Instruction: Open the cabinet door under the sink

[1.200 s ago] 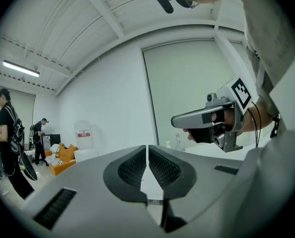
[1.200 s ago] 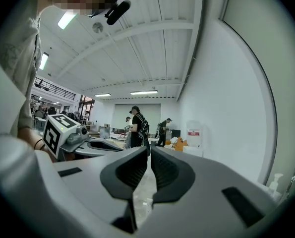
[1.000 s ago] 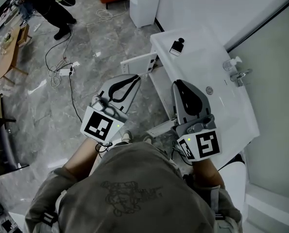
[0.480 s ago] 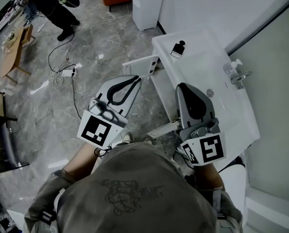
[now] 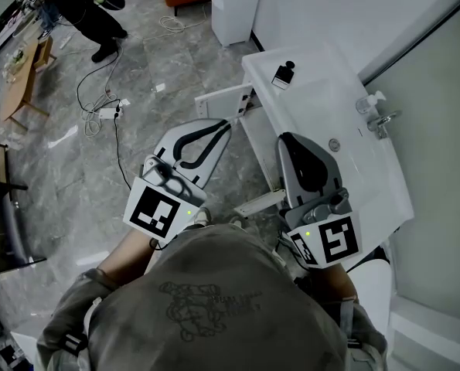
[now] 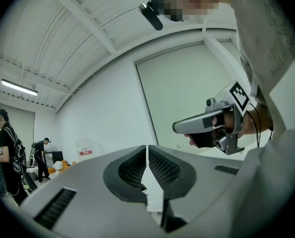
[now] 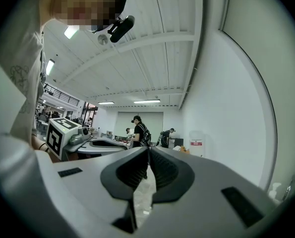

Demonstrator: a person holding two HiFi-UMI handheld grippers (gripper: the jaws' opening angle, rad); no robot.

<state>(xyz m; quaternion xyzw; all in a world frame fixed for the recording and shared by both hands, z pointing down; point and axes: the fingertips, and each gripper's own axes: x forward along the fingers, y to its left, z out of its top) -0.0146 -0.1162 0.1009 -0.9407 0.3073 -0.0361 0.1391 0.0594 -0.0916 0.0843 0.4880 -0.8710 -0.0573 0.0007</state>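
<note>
White flat cabinet door [image 5: 258, 205], apparently ajar, is seen below and between the jaws of the grey left gripper [image 5: 219, 127] and grey right gripper [image 5: 287, 138], under the white sink [image 5: 330, 107]. Both pairs are closed on nothing and should be lowered to its free edge. It is shown by the head view only; ceiling is caught by the gripper views.

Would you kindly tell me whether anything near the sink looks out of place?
A white cabinet door under the white sink juts out open, and a black cable trails loose across the grey stone floor.
</note>
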